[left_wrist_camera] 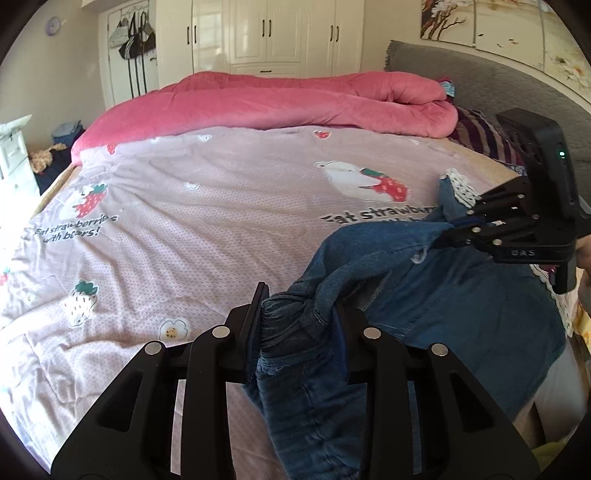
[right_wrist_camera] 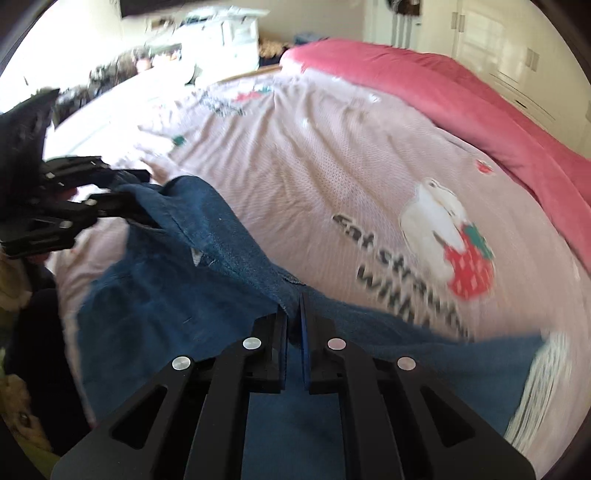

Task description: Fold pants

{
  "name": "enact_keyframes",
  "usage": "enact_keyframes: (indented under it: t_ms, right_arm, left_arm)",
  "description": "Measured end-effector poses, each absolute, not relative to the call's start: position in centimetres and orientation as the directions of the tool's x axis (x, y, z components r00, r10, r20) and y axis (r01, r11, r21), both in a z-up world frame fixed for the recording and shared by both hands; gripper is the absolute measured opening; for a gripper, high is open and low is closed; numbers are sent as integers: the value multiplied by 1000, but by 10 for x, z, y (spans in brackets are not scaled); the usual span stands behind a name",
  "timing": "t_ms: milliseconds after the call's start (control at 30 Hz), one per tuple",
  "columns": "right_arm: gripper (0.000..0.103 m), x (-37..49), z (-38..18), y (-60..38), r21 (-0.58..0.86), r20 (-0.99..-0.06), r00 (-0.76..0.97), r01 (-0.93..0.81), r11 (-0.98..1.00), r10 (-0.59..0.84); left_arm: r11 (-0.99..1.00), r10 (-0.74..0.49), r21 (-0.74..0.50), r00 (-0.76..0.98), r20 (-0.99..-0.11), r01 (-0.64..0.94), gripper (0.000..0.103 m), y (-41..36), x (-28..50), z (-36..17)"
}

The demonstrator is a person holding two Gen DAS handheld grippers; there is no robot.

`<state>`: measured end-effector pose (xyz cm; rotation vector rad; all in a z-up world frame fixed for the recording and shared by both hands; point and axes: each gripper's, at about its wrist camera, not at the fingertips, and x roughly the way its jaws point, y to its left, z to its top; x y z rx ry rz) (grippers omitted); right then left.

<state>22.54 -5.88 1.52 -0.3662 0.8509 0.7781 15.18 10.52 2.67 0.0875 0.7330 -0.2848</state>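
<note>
Blue denim pants [left_wrist_camera: 461,314] lie at the near right edge of the bed and hang partly lifted between both grippers. My left gripper [left_wrist_camera: 299,299] is shut on a thick bunched fold of the denim, probably the waistband. To the right in that view, my right gripper [left_wrist_camera: 448,229] pinches another edge of the cloth. In the blurred right wrist view, my right gripper [right_wrist_camera: 293,306] is shut on a thin seam edge of the pants [right_wrist_camera: 166,295]. My left gripper [right_wrist_camera: 144,197] holds the raised far corner at the left there.
The bed is covered by a pale pink sheet [left_wrist_camera: 203,221] printed with strawberries and bears. A thick pink quilt [left_wrist_camera: 295,99] is piled along its far side. A grey headboard [left_wrist_camera: 461,74] stands at right, white wardrobes [left_wrist_camera: 266,33] behind and a white drawer unit [left_wrist_camera: 11,158] at left.
</note>
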Motion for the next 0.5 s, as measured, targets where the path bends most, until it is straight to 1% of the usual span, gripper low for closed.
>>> enact_keyframes:
  t_ms: [200, 267, 400, 500]
  right_arm:
    - [5, 154, 17, -74, 50, -753, 419, -732, 679, 507]
    - [5, 129, 14, -77, 67, -747, 414, -732, 678, 520]
    - [5, 95, 1, -71, 97, -755, 379, -743, 663, 536]
    - [5, 77, -19, -69, 118, -775, 353, -735, 668, 525]
  left_arm:
    - [951, -230, 4, 719, -656, 308, 23, 95, 102, 25]
    - [953, -238, -17, 711, -661, 303, 24, 96, 86, 21]
    - [958, -233, -36, 704, -671, 283, 24, 99, 60, 12]
    - [959, -234, -53, 675, -699, 277, 25, 100, 46, -1]
